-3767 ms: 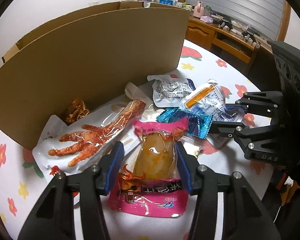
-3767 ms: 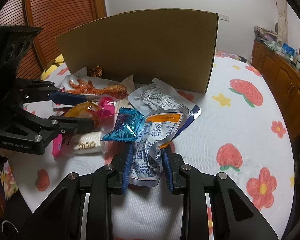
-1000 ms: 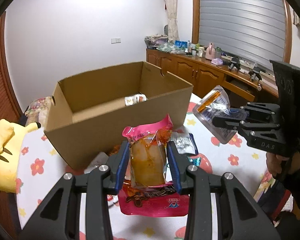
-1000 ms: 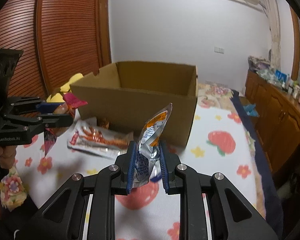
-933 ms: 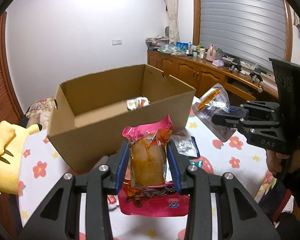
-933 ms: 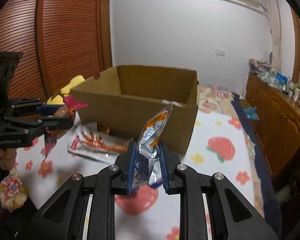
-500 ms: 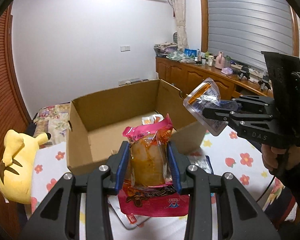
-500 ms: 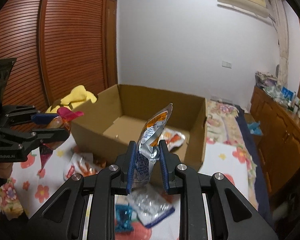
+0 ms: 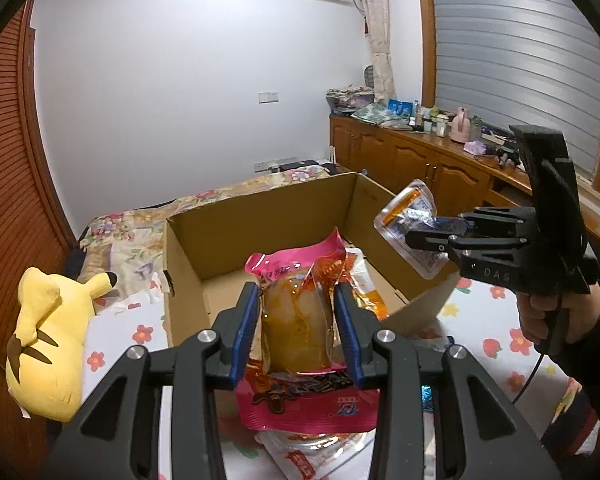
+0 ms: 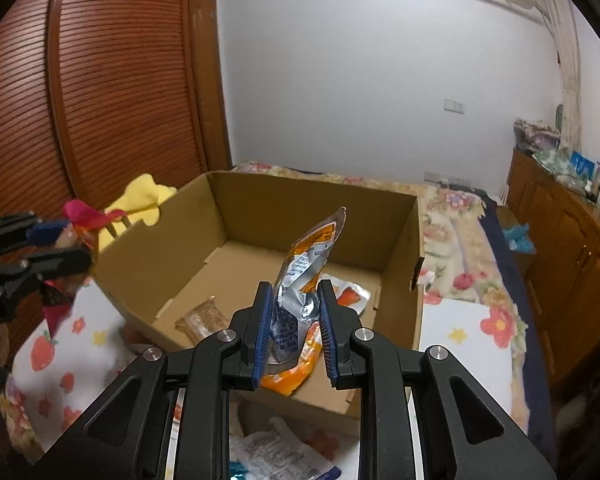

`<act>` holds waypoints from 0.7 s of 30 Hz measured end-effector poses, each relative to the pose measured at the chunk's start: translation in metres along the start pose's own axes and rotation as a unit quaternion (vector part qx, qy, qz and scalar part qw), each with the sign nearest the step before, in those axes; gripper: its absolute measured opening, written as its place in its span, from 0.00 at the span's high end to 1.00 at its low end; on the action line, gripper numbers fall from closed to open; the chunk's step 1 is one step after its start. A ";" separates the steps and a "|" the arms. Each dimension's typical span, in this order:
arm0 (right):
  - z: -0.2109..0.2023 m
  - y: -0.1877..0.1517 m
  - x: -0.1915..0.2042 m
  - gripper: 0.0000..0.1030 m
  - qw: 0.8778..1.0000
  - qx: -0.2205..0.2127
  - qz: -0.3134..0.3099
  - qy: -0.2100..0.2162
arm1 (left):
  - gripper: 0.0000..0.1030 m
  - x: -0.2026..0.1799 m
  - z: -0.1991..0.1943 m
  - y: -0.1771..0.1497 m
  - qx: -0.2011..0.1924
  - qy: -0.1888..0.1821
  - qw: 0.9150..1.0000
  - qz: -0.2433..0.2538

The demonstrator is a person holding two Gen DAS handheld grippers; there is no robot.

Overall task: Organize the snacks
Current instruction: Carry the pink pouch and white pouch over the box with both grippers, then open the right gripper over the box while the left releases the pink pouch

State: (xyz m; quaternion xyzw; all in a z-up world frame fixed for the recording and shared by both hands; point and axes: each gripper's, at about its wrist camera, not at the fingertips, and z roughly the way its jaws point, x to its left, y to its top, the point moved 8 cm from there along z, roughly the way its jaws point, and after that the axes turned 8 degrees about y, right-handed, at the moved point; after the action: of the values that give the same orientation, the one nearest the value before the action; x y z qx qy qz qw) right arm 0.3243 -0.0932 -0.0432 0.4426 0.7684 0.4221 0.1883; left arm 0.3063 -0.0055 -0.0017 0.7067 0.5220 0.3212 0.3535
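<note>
My left gripper (image 9: 296, 328) is shut on a pink snack packet (image 9: 300, 320) with a yellowish piece inside, held in the air over the near edge of the open cardboard box (image 9: 260, 216). My right gripper (image 10: 294, 320) is shut on a crinkled silver and orange pouch (image 10: 304, 272), raised above the box (image 10: 260, 200). In the left wrist view the right gripper (image 9: 416, 236) hangs over the box's right wall with the pouch (image 9: 408, 216). The left gripper (image 10: 56, 244) with its pink packet shows at the left edge of the right wrist view. Two packets (image 10: 348, 294) lie on the box floor.
A yellow plush toy (image 9: 48, 336) lies left of the box on the flowered tablecloth (image 9: 140, 332). More snack packets (image 10: 276, 452) lie on the cloth below the grippers. A wooden cabinet (image 9: 420, 164) with clutter runs along the right. A person's hand (image 9: 548, 320) holds the right gripper.
Both grippers have risen and moved forward with their packets, from in front of the box to above its opening. The box floor and the packets in it have come into sight.
</note>
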 end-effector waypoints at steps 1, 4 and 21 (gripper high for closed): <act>0.003 -0.001 -0.001 0.80 1.000 0.003 -0.002 -0.004 | 0.64 0.001 0.003 0.001 0.002 0.001 1.000 -0.001; 0.009 -0.004 -0.002 0.79 1.000 0.013 -0.001 -0.001 | 0.64 0.004 0.011 0.003 0.005 0.006 1.000 -0.001; -0.005 -0.005 -0.005 0.78 1.000 0.002 -0.013 0.000 | 0.64 -0.002 0.044 0.022 0.011 0.016 1.000 -0.005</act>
State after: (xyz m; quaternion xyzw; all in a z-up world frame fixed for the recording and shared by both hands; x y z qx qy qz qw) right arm 0.3206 -0.1009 -0.0444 0.4326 0.7752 0.4181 0.1925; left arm 0.3532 -0.0191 -0.0070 0.7028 0.5346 0.3252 0.3385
